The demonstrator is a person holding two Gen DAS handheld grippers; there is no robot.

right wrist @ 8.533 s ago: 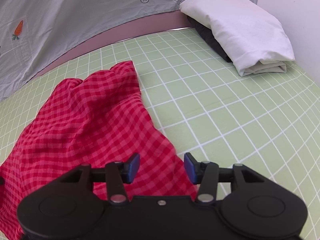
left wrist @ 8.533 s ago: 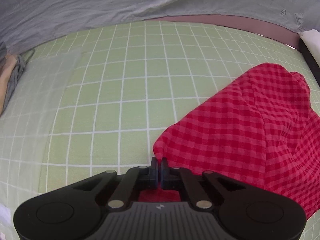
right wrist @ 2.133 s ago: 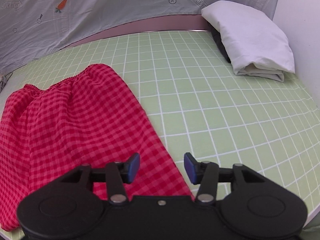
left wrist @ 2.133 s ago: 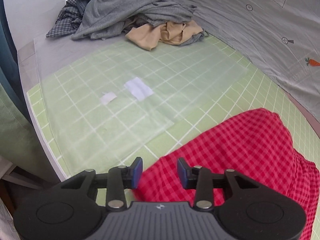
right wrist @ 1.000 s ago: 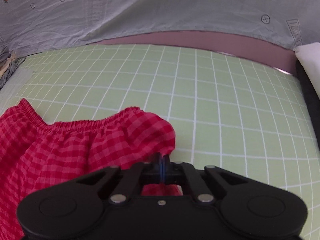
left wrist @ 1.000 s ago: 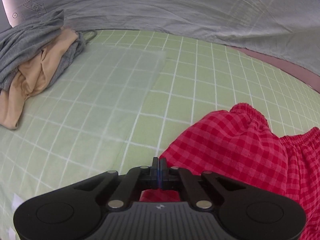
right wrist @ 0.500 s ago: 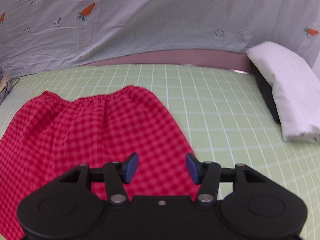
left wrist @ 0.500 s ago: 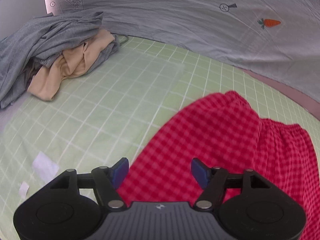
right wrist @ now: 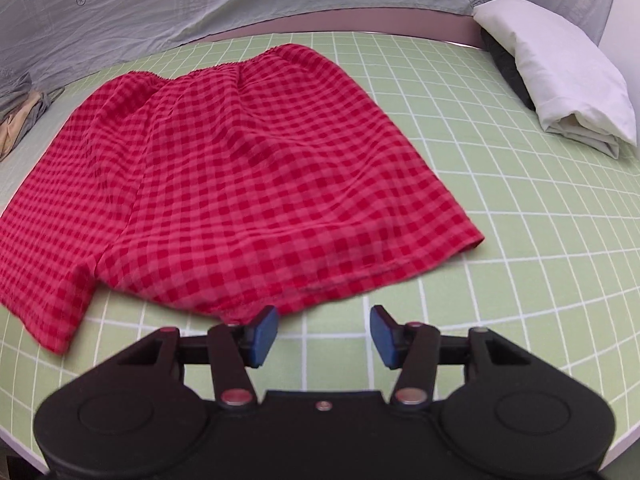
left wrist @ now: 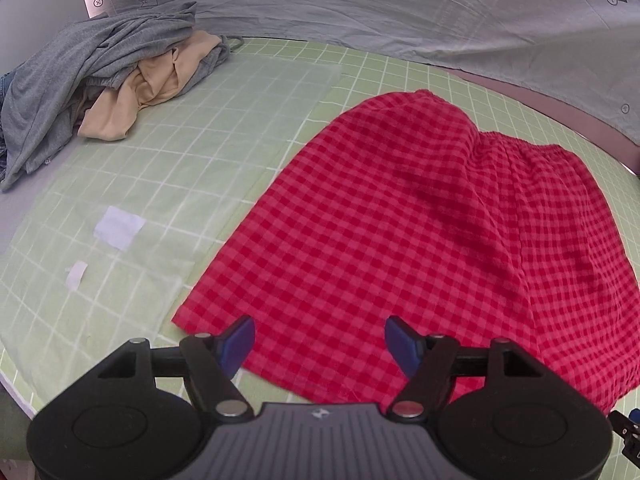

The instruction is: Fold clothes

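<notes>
- One garment is in play: red gingham shorts (right wrist: 248, 176), spread flat in the middle of the green grid mat (right wrist: 520, 240) that covers the bench, with the gathered elastic waistband at the far side and the hems toward the person.
- Laid out this way, waistband far and leg openings near, the shorts look arranged for a first fold; no fold is made yet, as far as the right wrist view shows.
- Their cloth is thin, woven and softly crumpled, with a raised seam ridge running from waistband to hem and a slightly rippled near hem.
- Both tongs are unclenched and hold nothing: the left tongs (left wrist: 320, 343) hover over the near left hem, the right tongs (right wrist: 323, 335) just short of the near hem over bare mat, probably poised to pinch the hem corners.
- Blue pads line the fingertips (right wrist: 265, 333), on black plastic bodies.
- Beyond the shorts, a frosted translucent sheet (left wrist: 248, 112) lies on the mat to the left, with two small white paper scraps (left wrist: 119, 227) on it.
- Further left sits a rumpled pile of grey and beige clothes (left wrist: 104, 76), likely awaiting their turn.
- At the far right rests a neatly folded white stack (right wrist: 560, 72) over something dark, likely finished items.
- Behind everything hangs a grey sheet printed with carrots (left wrist: 360, 4).
</notes>
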